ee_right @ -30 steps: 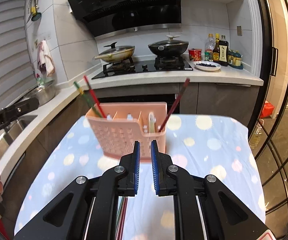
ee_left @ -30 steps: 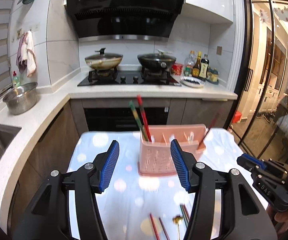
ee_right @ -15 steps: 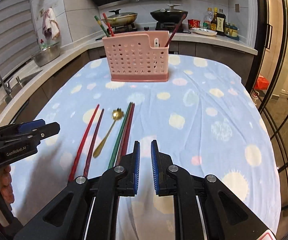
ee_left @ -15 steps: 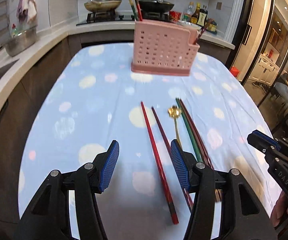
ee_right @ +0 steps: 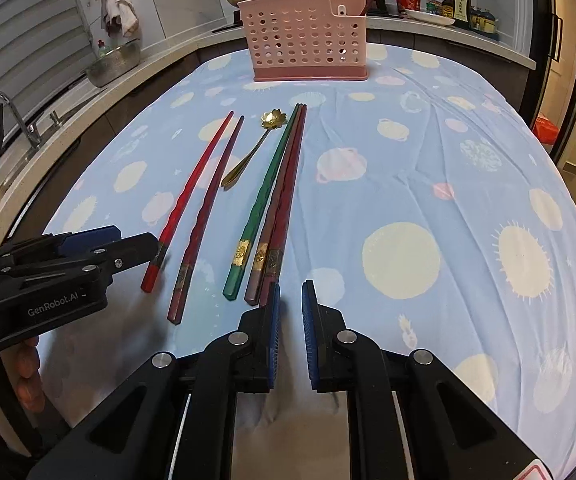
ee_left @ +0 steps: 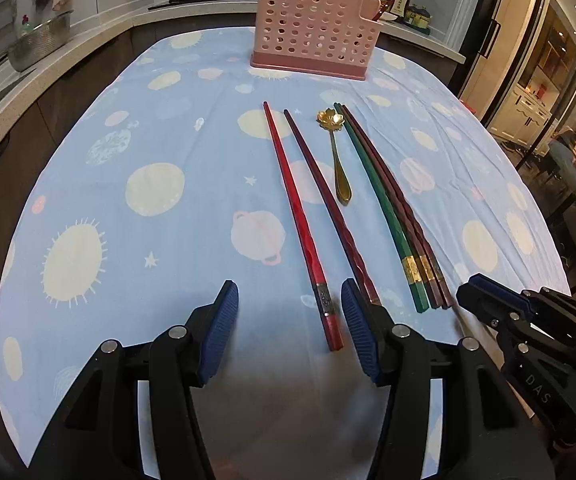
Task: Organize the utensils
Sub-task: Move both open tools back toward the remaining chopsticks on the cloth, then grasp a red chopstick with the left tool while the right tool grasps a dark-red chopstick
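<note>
A red chopstick [ee_left: 300,220], a dark maroon chopstick [ee_left: 328,208], a gold flower-headed spoon [ee_left: 338,160], a green chopstick [ee_left: 380,208] and two brown chopsticks [ee_left: 404,216] lie side by side on the blue tablecloth. A pink perforated holder [ee_left: 312,36] stands at the far end with chopsticks in it. My left gripper [ee_left: 288,300] is open low over the cloth; the red chopstick's near end lies between its fingers, untouched. My right gripper [ee_right: 291,292] is shut and empty, just short of the brown chopsticks' [ee_right: 283,196] near ends.
The blue spotted cloth [ee_right: 428,200] covers the whole table. A counter with a sink tap [ee_right: 19,120] and a metal bowl [ee_right: 113,64] runs along the left. The stove with pans and bottles [ee_right: 456,2] lies behind the holder. Glass doors [ee_left: 548,60] stand to the right.
Both grippers have dropped toward the near end of the table and tipped downward. The holder now sits far ahead and the loose utensils lie right before the fingers. Neither jaw opening changed.
</note>
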The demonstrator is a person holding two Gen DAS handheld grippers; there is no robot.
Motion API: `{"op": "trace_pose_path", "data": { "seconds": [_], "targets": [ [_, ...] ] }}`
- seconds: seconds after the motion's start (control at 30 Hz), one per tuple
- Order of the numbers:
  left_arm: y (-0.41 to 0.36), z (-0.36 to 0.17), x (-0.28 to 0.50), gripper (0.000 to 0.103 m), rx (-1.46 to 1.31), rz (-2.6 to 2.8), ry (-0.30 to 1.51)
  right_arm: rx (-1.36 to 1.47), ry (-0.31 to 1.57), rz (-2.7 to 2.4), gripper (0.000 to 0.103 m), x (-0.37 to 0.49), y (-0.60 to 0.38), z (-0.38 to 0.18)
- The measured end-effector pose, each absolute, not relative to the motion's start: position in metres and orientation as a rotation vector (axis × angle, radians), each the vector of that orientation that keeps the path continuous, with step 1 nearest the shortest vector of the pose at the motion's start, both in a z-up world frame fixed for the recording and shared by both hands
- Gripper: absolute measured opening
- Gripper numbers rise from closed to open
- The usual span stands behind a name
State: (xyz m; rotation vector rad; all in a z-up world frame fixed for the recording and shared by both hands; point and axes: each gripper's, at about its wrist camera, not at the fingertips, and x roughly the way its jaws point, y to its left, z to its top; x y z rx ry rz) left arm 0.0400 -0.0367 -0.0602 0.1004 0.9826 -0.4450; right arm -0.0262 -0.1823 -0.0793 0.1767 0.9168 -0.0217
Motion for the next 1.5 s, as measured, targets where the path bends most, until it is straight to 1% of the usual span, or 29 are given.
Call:
{"op": "trace_pose_path", "data": {
  "seconds": [0.4,0.7,0.8,0.87,0.93,0.97,1.03,1.1,1.13,1.27,1.5],
  "targets": [
    [-0.039,-0.068,0.032,0.051,0.137,-0.443,0.972,0.167,0.922,-0.002,0.013,-0.021,-0.176,-0.084],
    [-0.040,-0.070,0.031,0.049,0.154,-0.445,0.957,0.167,0.927,-0.013,0.012,-0.017,-0.179,-0.088],
    [-0.040,-0.071,0.032,0.044,0.153,-0.444,0.955,0.163,0.926,-0.014,0.012,-0.016,-0.178,-0.088],
    [-0.040,-0.070,0.032,0.034,0.159,-0.438,0.954,0.165,0.926,-0.012,0.012,-0.016,-0.179,-0.088],
    [-0.039,-0.070,0.033,0.029,0.160,-0.438,0.953,0.166,0.927,-0.013,0.011,-0.015,-0.179,-0.088],
    [-0.038,-0.070,0.034,0.025,0.156,-0.438,0.954,0.165,0.927,-0.013,0.010,-0.015,-0.179,-0.088],
    [-0.037,-0.070,0.034,0.019,0.151,-0.446,0.956,0.167,0.926,-0.014,0.008,-0.016,-0.180,-0.088],
    [-0.036,-0.070,0.034,0.016,0.146,-0.451,0.956,0.171,0.926,-0.013,0.008,-0.016,-0.180,-0.088],
    [-0.035,-0.070,0.034,0.012,0.145,-0.452,0.957,0.170,0.926,-0.013,0.008,-0.015,-0.180,-0.088],
    [-0.032,-0.071,0.033,0.007,0.128,-0.461,0.965,0.169,0.926,-0.014,0.008,-0.017,-0.182,-0.088],
    [-0.029,-0.071,0.030,0.007,0.115,-0.478,0.975,0.171,0.927,-0.017,0.008,-0.020,-0.184,-0.088]
  ]
}}
